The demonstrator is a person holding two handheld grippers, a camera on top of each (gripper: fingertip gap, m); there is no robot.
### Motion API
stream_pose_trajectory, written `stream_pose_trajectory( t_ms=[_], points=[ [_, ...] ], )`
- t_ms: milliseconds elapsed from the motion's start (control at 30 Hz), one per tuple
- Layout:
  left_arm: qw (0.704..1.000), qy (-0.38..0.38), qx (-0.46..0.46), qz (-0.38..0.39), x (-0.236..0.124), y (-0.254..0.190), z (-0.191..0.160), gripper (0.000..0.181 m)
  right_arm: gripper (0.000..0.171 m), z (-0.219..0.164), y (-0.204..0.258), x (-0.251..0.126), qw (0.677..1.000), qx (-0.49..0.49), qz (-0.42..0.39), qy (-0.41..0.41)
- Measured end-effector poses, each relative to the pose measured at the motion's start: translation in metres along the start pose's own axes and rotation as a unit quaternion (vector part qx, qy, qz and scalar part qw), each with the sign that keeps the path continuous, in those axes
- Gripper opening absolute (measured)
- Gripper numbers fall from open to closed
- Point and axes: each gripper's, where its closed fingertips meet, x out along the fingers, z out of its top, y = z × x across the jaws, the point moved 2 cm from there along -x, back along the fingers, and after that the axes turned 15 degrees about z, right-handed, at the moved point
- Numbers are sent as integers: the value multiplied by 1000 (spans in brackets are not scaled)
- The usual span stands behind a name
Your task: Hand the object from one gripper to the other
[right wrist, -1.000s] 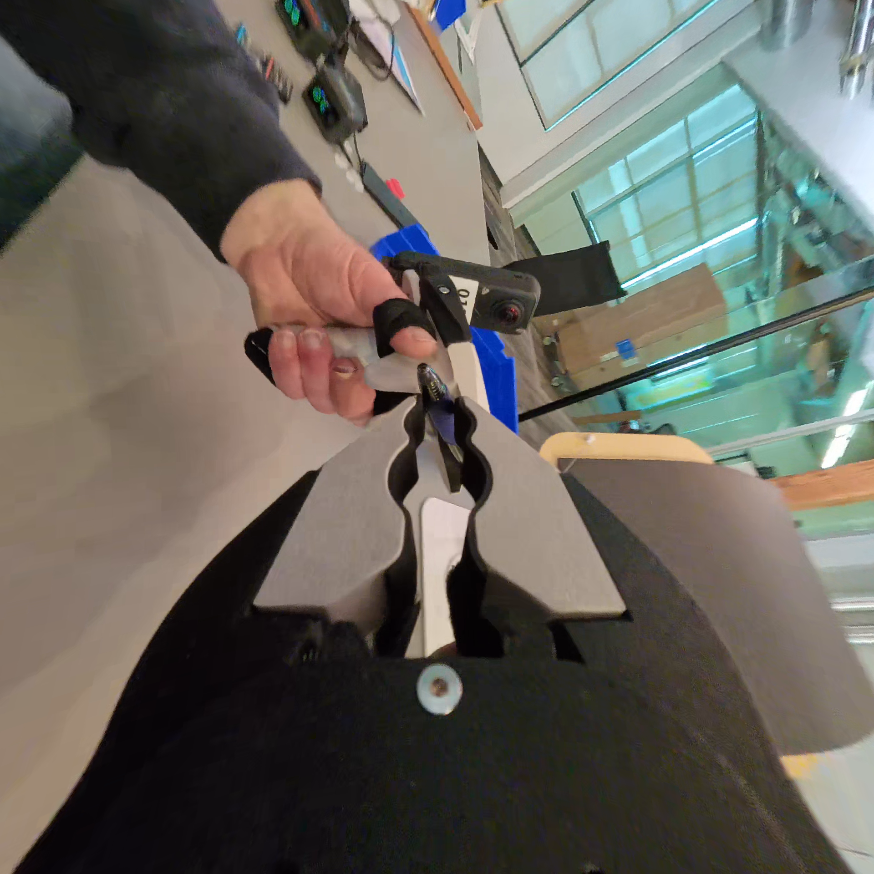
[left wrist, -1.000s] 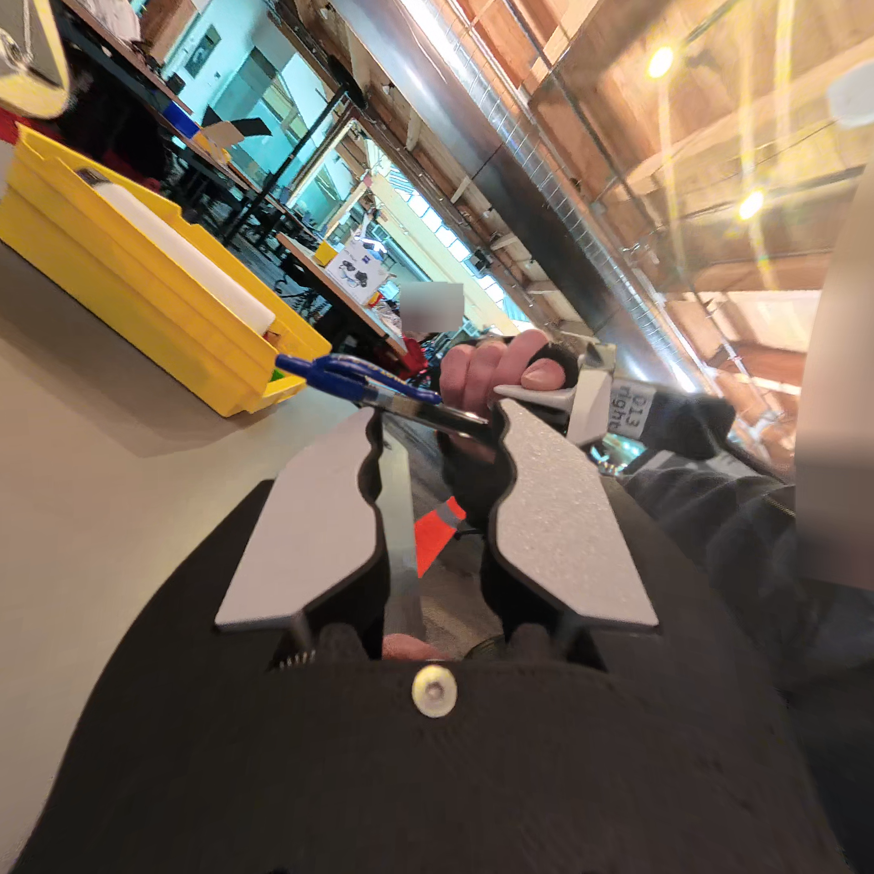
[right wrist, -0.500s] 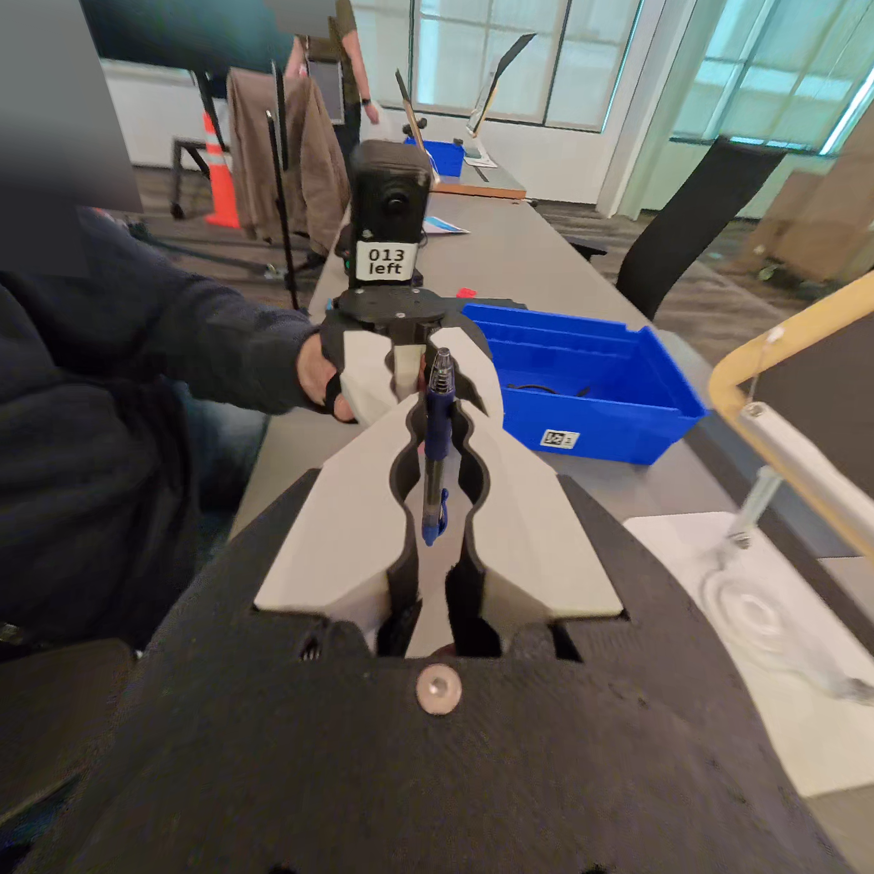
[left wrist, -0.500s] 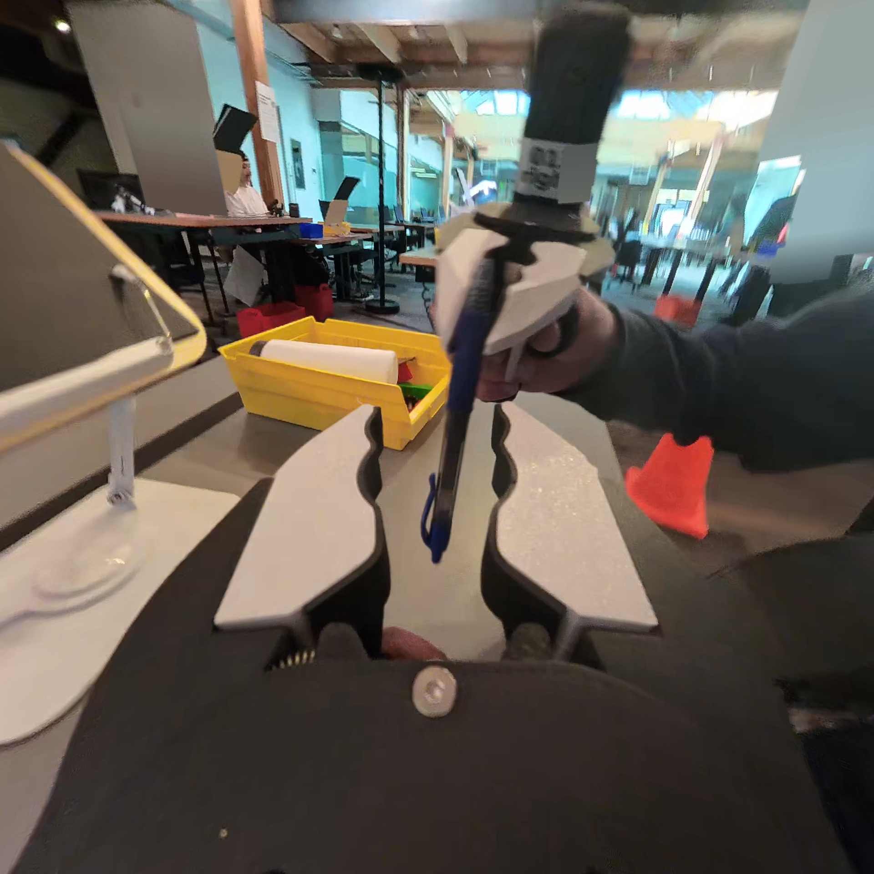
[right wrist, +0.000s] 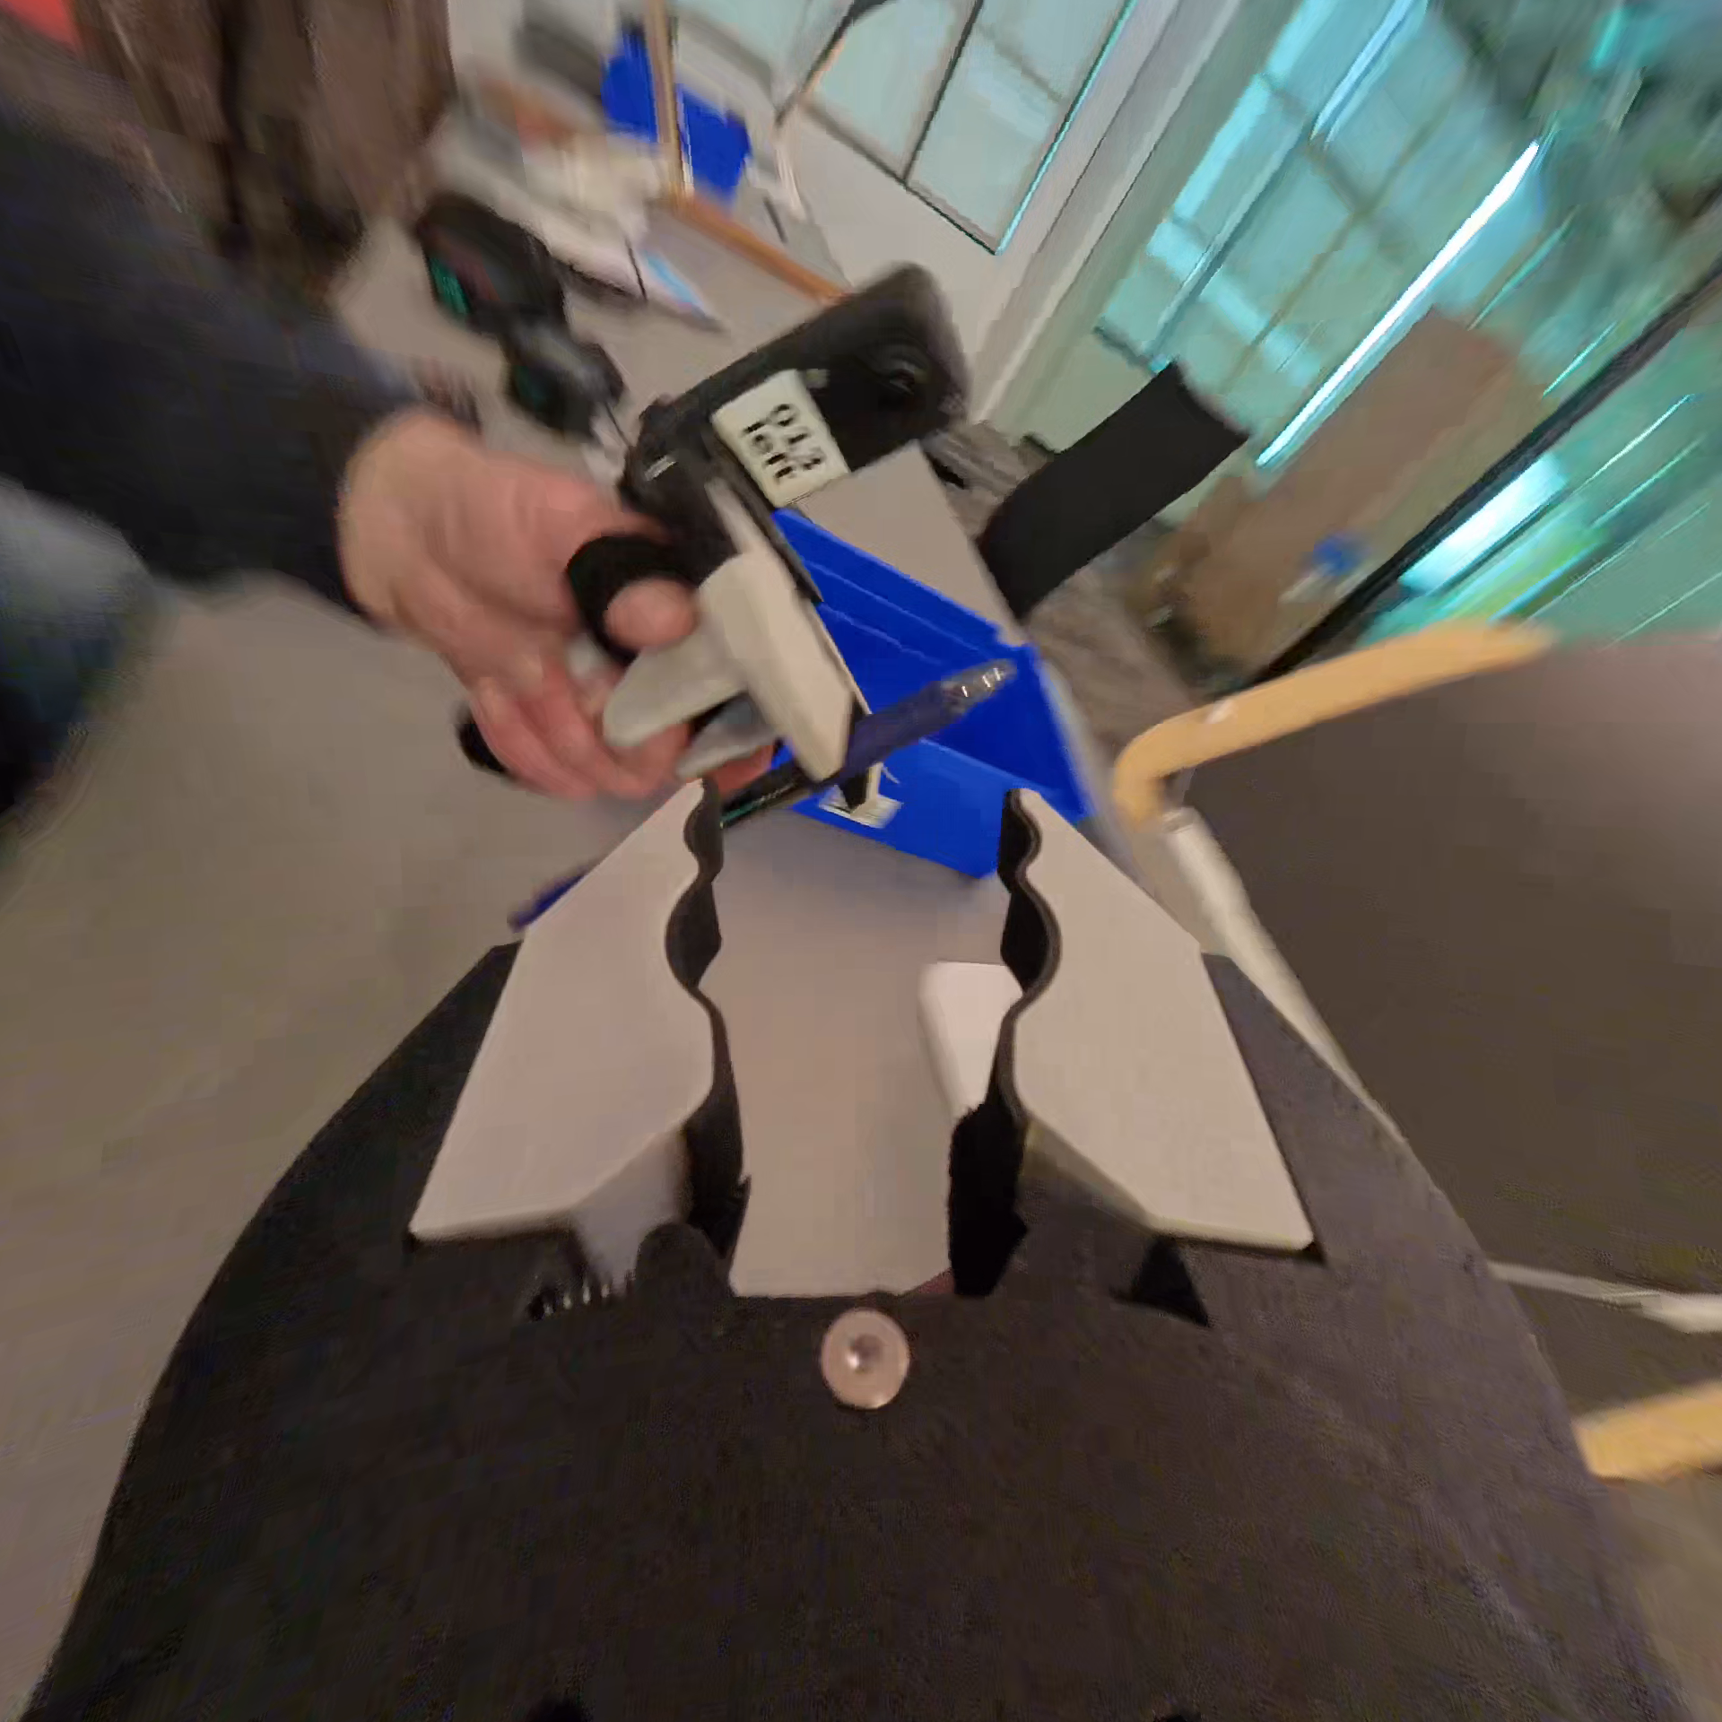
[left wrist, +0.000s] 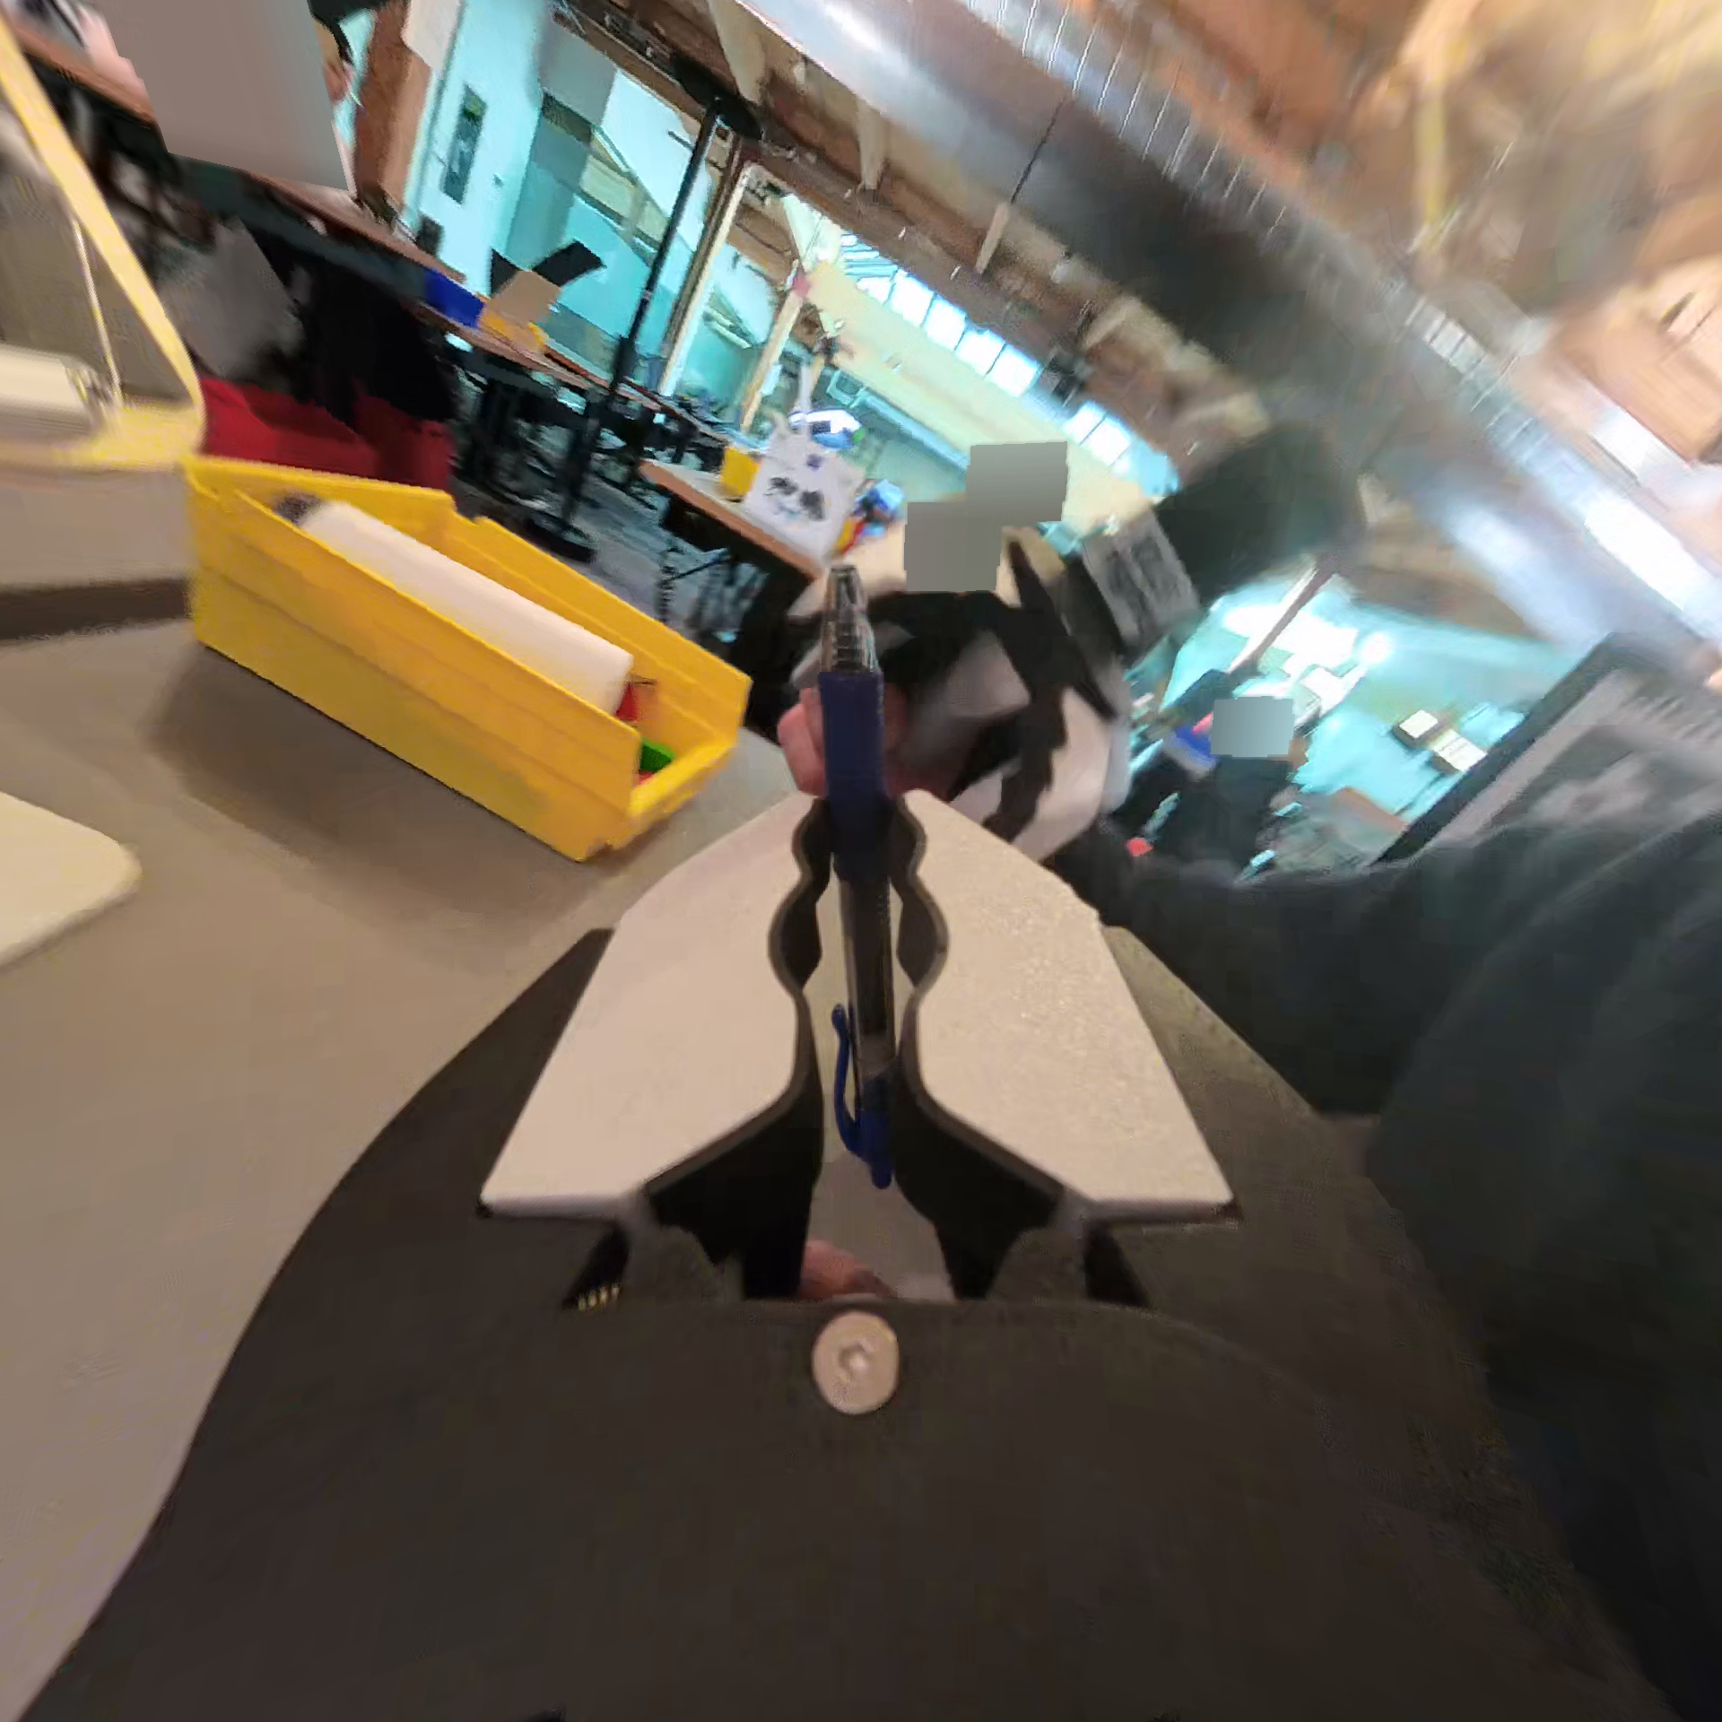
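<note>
Holding: left claw (left wrist: 855, 829) is clenched on the blue pen (left wrist: 853, 895), tips pinching the barrel just below the rubber grip, writing end pointing forward past the tips.
Why that grip: clip end sits back between the fingers, so the pen lies along the claw's axis; looks steady.
Right claw: right claw (right wrist: 862, 811) is released, fingers spread wide with nothing between them.
Task state: judging by who holds the pen, the handover looks done.
Pen from the other side: right wrist view shows the pen (right wrist: 918, 713) jutting from the left claw (right wrist: 820, 745), just ahead of the right claw's tips.
Around the pen: yellow bin (left wrist: 447, 690) to its left on the grey counter (left wrist: 280, 932); blue bin (right wrist: 941, 652) behind it.
In the way: nothing between the claws; both views are motion-blurred.
</note>
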Motion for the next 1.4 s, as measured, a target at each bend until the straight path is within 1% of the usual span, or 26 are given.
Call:
stream_pose_trajectory(
  t_ms=[33,67,100,133,167,233,300,367,433,533,600,667,733,833,900,933,1033,1133,1167,1267,1300,1400],
  points=[
    [999,-1,-42,-12,-1,4,2,12,56,2,11,1,994,-97,-12,42],
    [997,0,-80,-21,-2,9,3,11,55,1,24,5,977,-194,-13,91],
    [993,4,-110,-30,-2,12,3,11,54,-4,34,11,950,-275,-13,149],
    [990,9,-134,-35,-2,14,3,11,53,-11,42,18,921,-332,-9,202],
    [988,13,-149,-34,-1,16,2,11,52,-18,49,25,900,-367,4,236],
    [986,21,-162,-42,-1,15,0,11,50,-27,59,32,877,-408,17,254],
    [984,24,-173,-44,-3,13,-1,11,46,-29,57,35,857,-445,-10,258],
    [982,24,-182,-45,-4,12,-4,11,46,-26,64,42,844,-473,-13,253],
    [978,21,-201,-52,-3,9,-8,11,35,-23,65,50,828,-496,-32,261],
    [975,12,-215,-55,0,7,-14,11,19,-21,64,55,833,-486,-50,260],
    [974,5,-222,-48,0,12,-15,12,18,-21,63,56,835,-480,-56,264],
    [972,-4,-230,-44,-2,15,-15,12,17,-18,62,55,849,-459,-54,257],
    [976,-7,-217,-27,-3,20,-19,14,15,-13,60,52,877,-413,-45,241],
    [984,-21,-178,-2,-10,28,-22,20,12,-2,49,42,931,-306,-27,198],
    [990,-32,-133,31,-16,33,-24,32,12,5,40,33,967,-205,-4,152],
    [992,-42,-107,45,-21,34,-22,34,12,7,34,29,978,-157,7,134],
    [993,-72,-8,93,-32,33,-14,39,11,8,16,20,996,-31,23,84],
    [979,-97,112,141,-38,23,-4,45,11,7,2,17,995,89,35,26],
    [968,-99,162,166,-38,20,-3,48,11,7,-3,16,991,125,36,1],
    [913,-100,310,245,-35,12,-3,59,11,4,-12,16,970,231,43,-69],
    [892,-99,349,270,-33,10,-4,63,11,2,-14,17,958,267,46,-92],
    [811,-100,454,356,-28,9,-8,69,11,-1,-22,17,913,363,46,-180]
  ],
)
